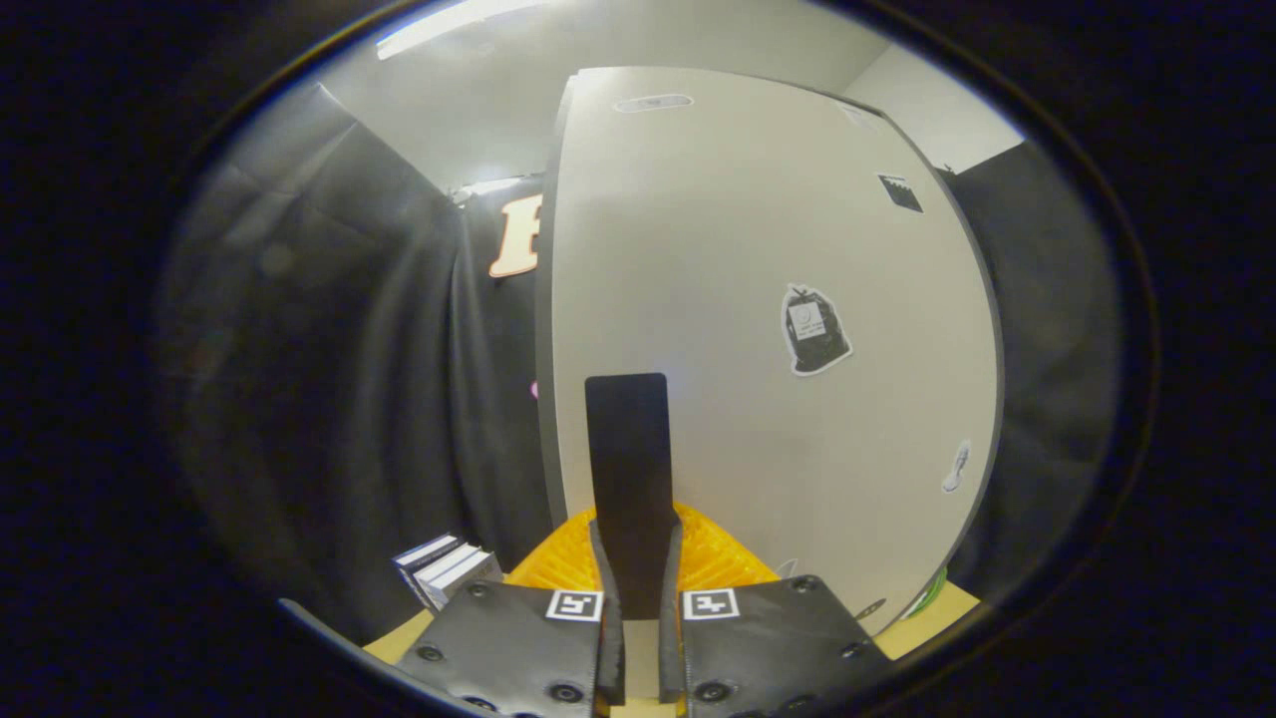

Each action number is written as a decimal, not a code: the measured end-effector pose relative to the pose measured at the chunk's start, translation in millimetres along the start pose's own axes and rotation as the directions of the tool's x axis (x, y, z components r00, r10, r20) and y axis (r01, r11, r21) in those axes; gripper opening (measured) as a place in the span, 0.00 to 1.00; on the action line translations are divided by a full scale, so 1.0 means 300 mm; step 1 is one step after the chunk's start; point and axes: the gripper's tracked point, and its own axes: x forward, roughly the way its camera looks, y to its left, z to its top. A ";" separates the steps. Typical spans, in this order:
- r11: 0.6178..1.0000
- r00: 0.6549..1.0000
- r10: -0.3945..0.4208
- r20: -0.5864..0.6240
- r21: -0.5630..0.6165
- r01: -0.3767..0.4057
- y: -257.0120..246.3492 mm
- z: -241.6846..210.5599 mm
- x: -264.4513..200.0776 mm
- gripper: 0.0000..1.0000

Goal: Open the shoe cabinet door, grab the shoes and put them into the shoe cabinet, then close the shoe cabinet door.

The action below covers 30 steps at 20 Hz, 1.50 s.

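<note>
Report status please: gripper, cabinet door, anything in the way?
Gripper shut on door handle. Cabinet door white, just ahead of the fingers. Whether it is open, cannot tell. Nothing in the way.

A dark cloth (pixel 329 399) hangs in loose folds as the booth's wall, running back to a corner where it meets a pale ceiling (pixel 478 100) with a bright strip light (pixel 449 25) along it. Low down beside that cloth, a small stack of 2 or 3 white-edged books or boxes (pixel 447 568) rests on a light wooden desk (pixel 927 623); what they are exactly cannot be told.
</note>
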 end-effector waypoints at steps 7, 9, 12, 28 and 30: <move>0.998 0.997 0.069 0.015 -0.013 -0.069 -0.011 0.010 -0.111 0.15; 0.994 0.994 0.105 0.013 -0.020 -0.105 -0.019 0.012 -0.153 0.15; 0.987 0.988 0.156 0.012 -0.025 -0.156 -0.037 0.019 -0.204 0.15; 0.982 0.981 0.190 0.044 -0.014 -0.189 -0.299 0.064 -0.521 0.14; 0.985 0.983 0.173 0.054 -0.020 -0.172 -0.353 0.079 -0.565 0.14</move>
